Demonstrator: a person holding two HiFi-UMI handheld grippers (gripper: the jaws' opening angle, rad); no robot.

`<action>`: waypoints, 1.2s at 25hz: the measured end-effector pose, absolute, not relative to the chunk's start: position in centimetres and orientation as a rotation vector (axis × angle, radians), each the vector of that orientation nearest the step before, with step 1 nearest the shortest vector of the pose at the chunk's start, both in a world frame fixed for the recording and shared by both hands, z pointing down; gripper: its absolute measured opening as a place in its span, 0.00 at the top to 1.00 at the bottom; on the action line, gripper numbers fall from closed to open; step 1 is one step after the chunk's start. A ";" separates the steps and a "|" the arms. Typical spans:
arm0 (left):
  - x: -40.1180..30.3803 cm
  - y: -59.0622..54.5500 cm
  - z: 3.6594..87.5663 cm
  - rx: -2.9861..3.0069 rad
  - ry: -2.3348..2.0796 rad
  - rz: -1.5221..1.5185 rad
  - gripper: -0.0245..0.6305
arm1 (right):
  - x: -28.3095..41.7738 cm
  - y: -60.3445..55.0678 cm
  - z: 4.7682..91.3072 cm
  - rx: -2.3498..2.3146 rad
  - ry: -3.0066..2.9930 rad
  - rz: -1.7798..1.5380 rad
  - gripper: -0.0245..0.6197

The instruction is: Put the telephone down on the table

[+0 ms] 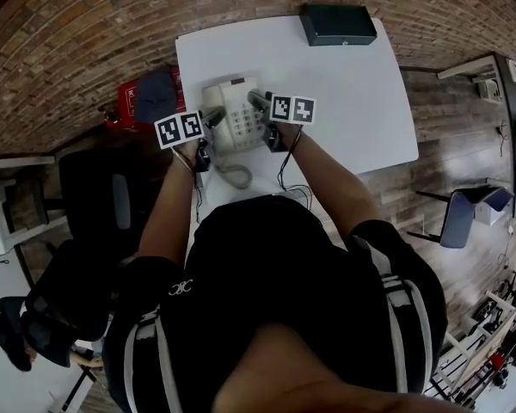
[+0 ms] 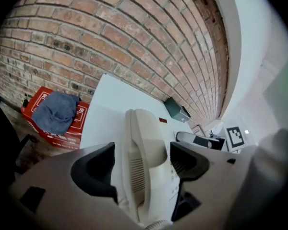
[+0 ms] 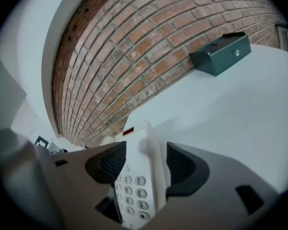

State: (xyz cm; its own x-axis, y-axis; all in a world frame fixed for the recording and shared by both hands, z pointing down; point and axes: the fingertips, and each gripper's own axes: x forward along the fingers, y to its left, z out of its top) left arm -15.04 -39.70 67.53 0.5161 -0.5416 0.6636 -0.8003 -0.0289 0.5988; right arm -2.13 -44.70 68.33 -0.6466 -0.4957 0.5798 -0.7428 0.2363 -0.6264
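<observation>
A cream push-button telephone (image 1: 235,117) with its handset on the cradle is over the near part of the white table (image 1: 335,93); I cannot tell whether it rests on the top. My left gripper (image 1: 211,119) holds its left side, with the jaws shut across the handset (image 2: 146,147). My right gripper (image 1: 260,103) is shut on the right edge beside the keypad (image 3: 137,186). The coiled cord (image 1: 233,175) trails toward me at the table's near edge. In the left gripper view the right gripper (image 2: 201,140) shows across the phone.
A dark green metal box (image 1: 337,24) stands at the table's far edge against the brick wall. Left of the table, a red crate with a blue cloth (image 1: 148,97) sits on the floor. A black chair (image 1: 95,196) is at my left.
</observation>
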 end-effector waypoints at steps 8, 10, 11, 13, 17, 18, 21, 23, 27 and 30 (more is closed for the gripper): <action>-18.7 -41.3 56.3 1.901 -1.654 0.201 0.87 | -0.7 -46.8 55.9 1.495 -2.541 0.971 0.95; -18.7 -41.1 52.5 1.979 -1.751 0.173 0.93 | -1.6 -46.1 51.5 1.487 -2.650 0.730 0.96; -18.6 -41.0 50.7 2.015 -1.790 0.158 0.94 | -1.9 -45.7 49.4 1.494 -2.689 0.615 0.96; -18.4 -40.6 47.5 2.073 -1.852 0.129 0.95 | -2.0 -45.0 45.7 1.536 -2.733 0.416 0.96; -18.3 -39.0 42.9 2.167 -1.931 0.095 0.96 | -1.8 -43.3 40.8 1.612 -2.764 0.154 0.96; -18.3 -38.7 42.1 2.186 -1.948 0.097 0.96 | -1.8 -42.9 40.1 1.615 -2.768 0.108 0.96; -18.4 -37.8 40.3 2.232 -1.992 0.129 0.96 | -1.7 -41.9 38.9 1.614 -2.776 0.029 0.96; -18.4 -37.3 39.8 2.250 -1.999 0.145 0.96 | -1.5 -41.4 38.7 1.602 -2.787 0.027 0.96; -18.1 -36.9 40.0 2.237 -1.957 0.118 0.96 | -1.5 -41.0 39.1 1.584 -2.786 0.072 0.96; -17.9 -36.7 40.1 2.237 -1.941 0.115 0.96 | -1.8 -40.7 39.2 1.587 -2.781 0.085 0.96</action>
State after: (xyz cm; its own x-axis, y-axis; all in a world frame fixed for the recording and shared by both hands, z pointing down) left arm -17.91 -36.73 40.12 0.1463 -0.9738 0.1740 -0.9876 -0.1336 0.0828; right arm -1.82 -40.66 39.24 -0.5078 -0.8610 -0.0270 -0.8578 0.5083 -0.0765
